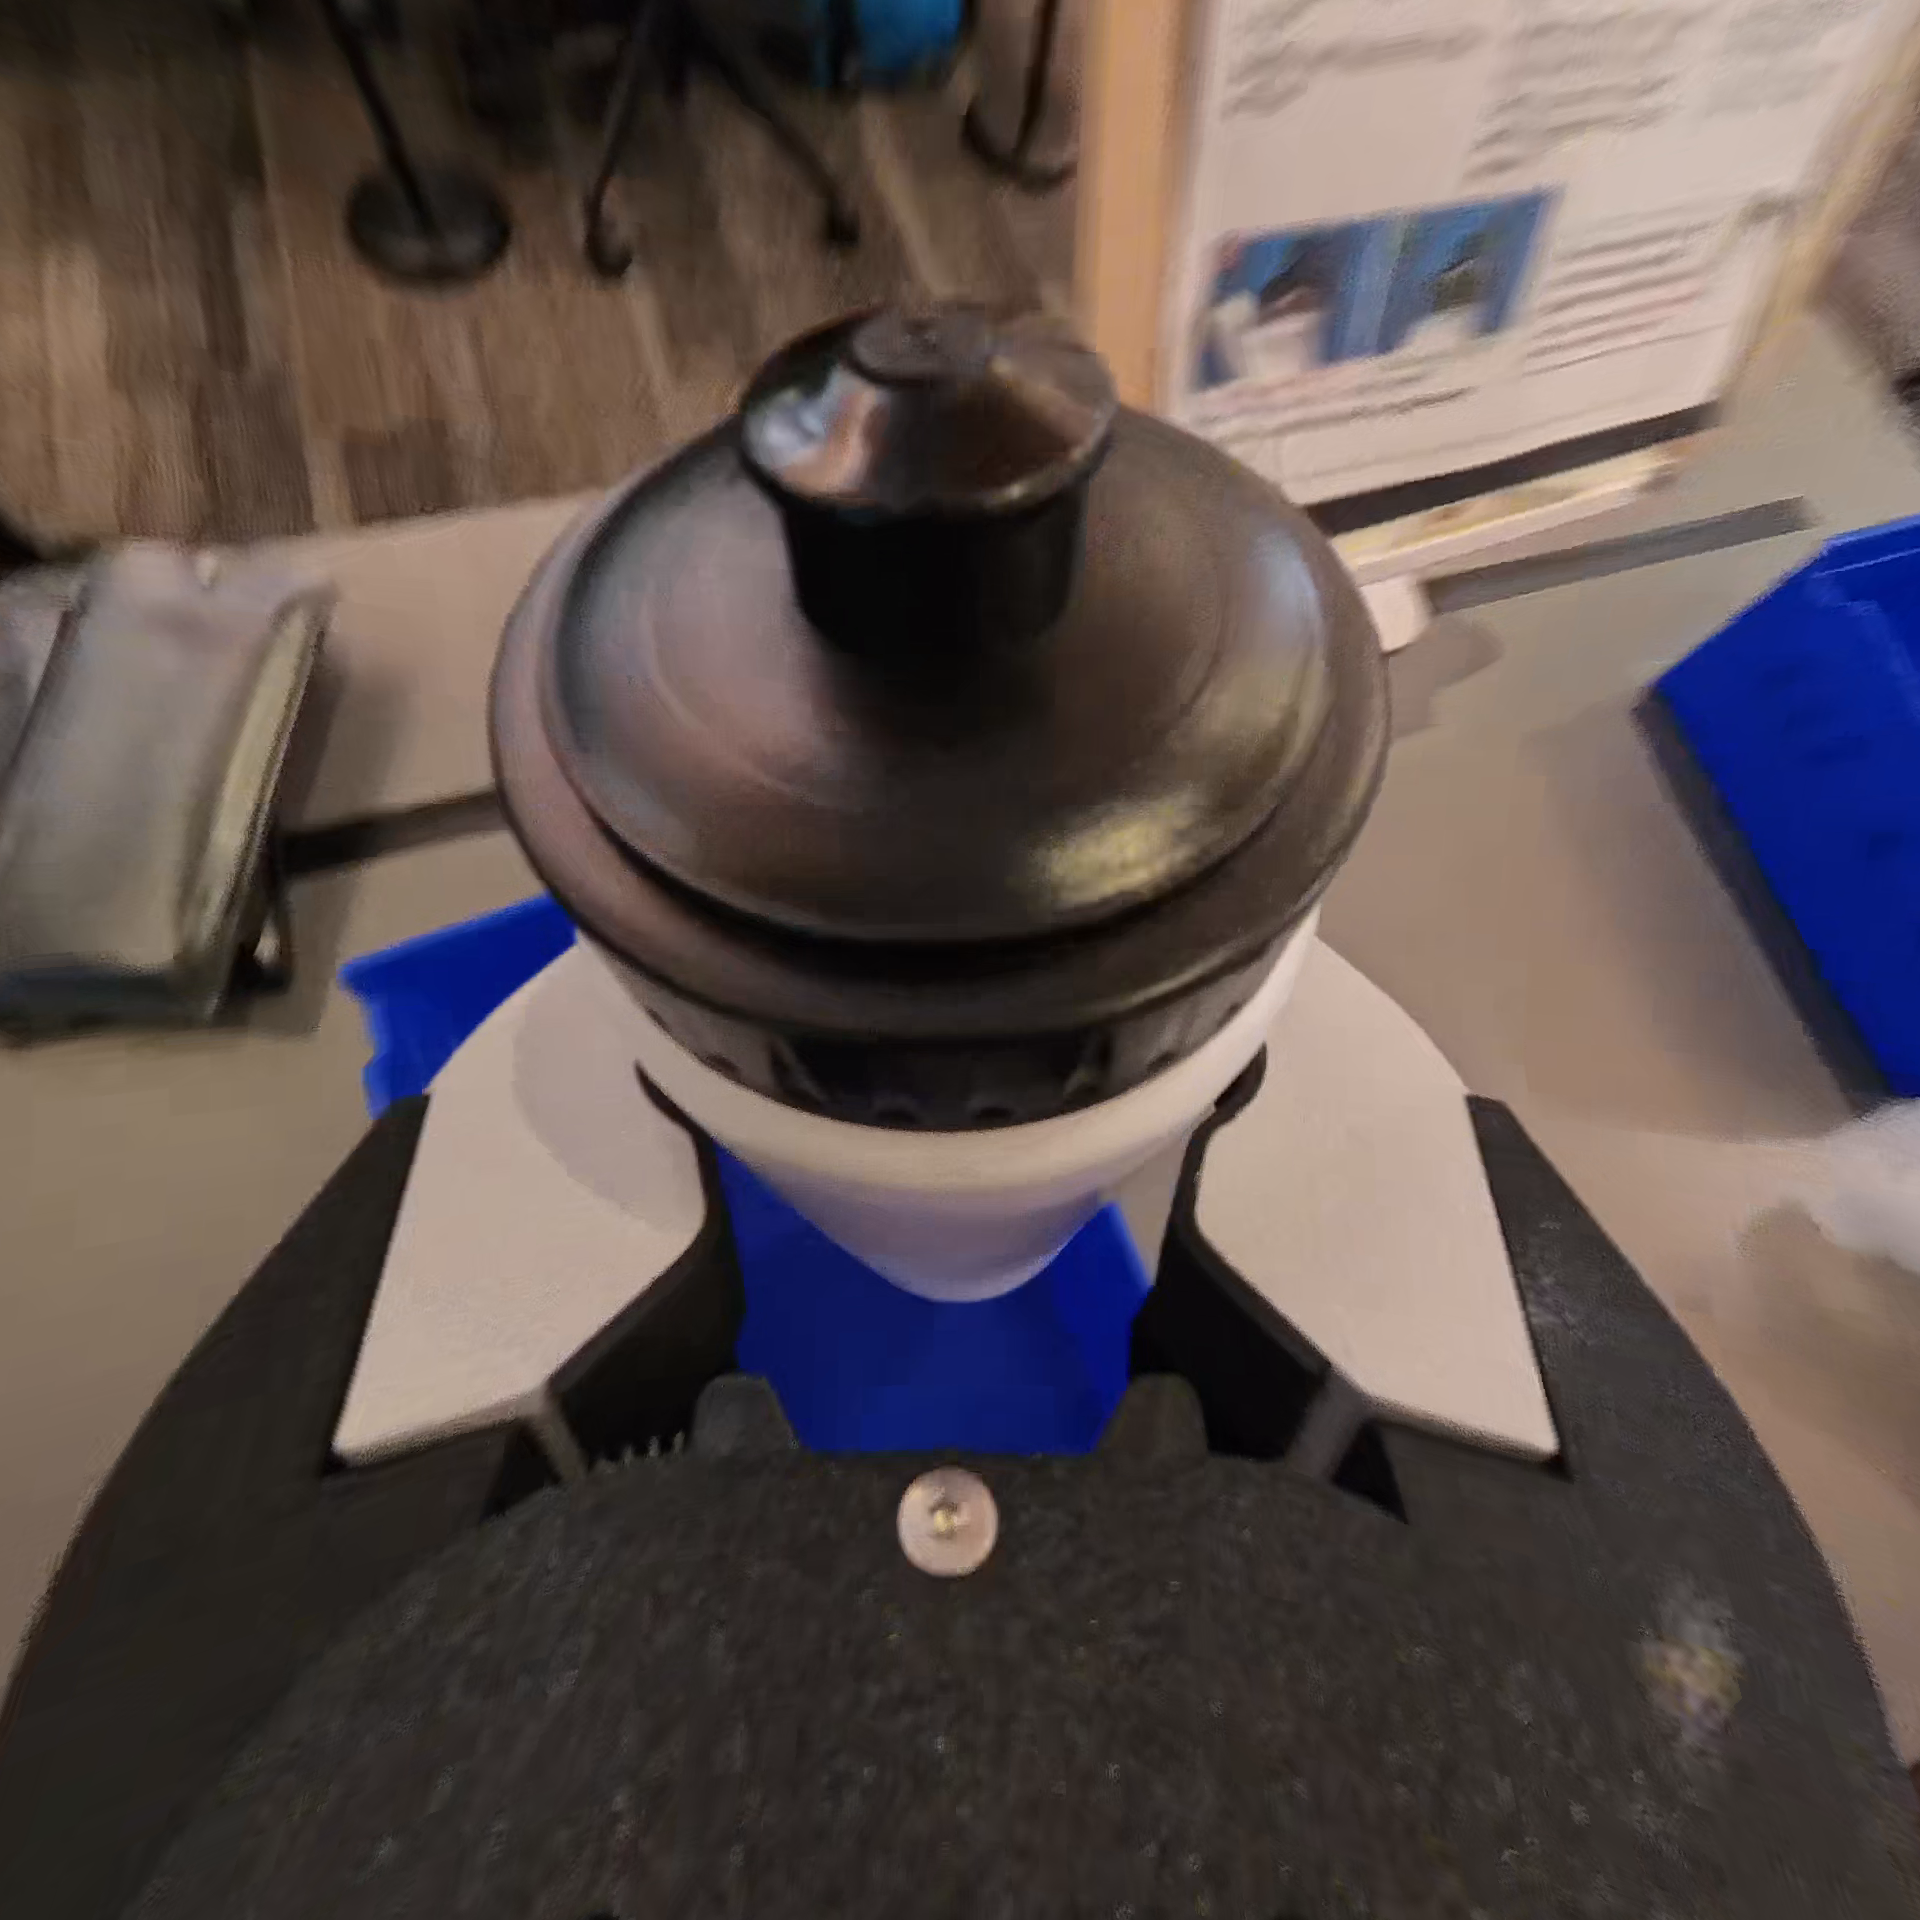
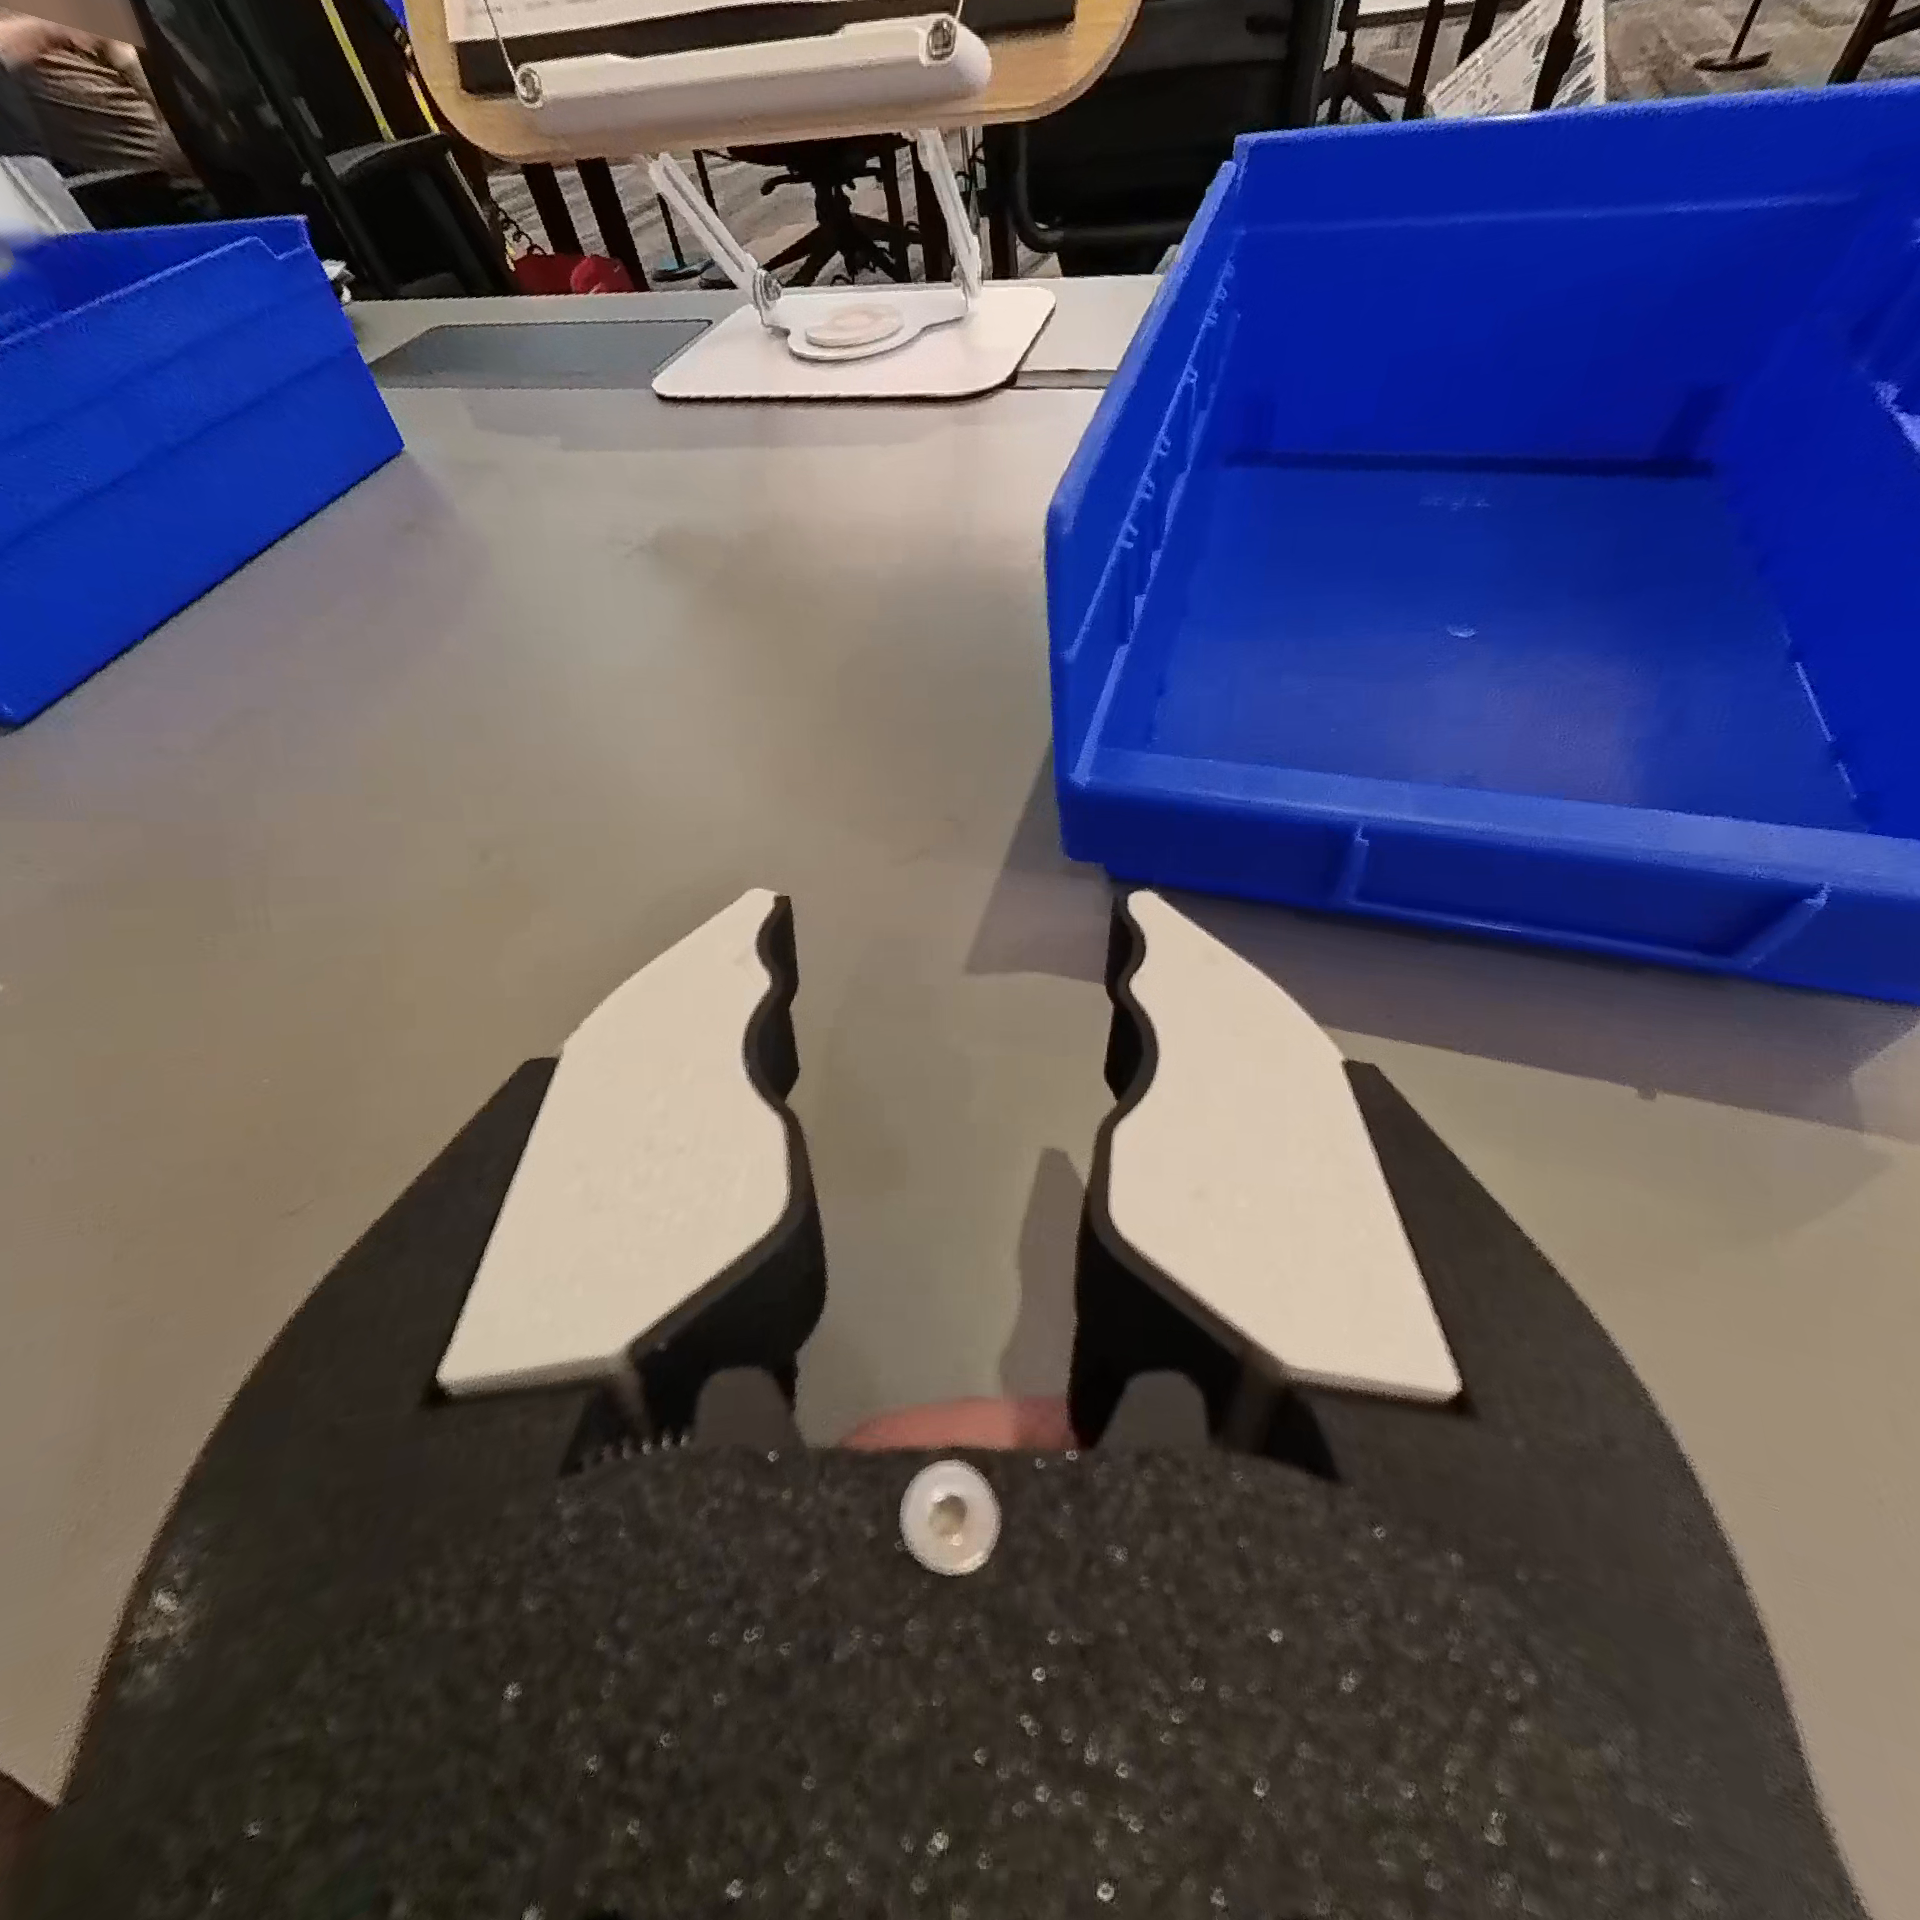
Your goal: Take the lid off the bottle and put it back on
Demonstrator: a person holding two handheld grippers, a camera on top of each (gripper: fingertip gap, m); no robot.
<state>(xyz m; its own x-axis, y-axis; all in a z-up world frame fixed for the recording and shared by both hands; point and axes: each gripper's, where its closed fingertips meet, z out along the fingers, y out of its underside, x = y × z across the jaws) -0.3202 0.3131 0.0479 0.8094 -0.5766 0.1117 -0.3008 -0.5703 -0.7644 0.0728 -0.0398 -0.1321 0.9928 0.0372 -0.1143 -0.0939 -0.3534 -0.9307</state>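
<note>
In the left wrist view, my left gripper (image 1: 945, 1039) is shut on a white bottle (image 1: 935, 1195). Its white fingers (image 1: 499, 1195) press on the body from both sides, just under the lid. The black domed lid (image 1: 935, 675) with a knob on top sits on the bottle. The bottle hangs over a blue bin (image 1: 935, 1371). The picture is blurred by motion. In the right wrist view, my right gripper (image 2: 951, 935) is open and empty over the grey table (image 2: 623, 675). The bottle does not show in that view.
A large blue bin (image 2: 1455, 831) stands right of my right gripper, and another blue bin (image 2: 156, 468) at the far left. A white stand base (image 2: 852, 343) sits at the table's far edge. In the left wrist view there is a blue bin (image 1: 1787, 810) at right and a grey folded object (image 1: 135, 779) at left.
</note>
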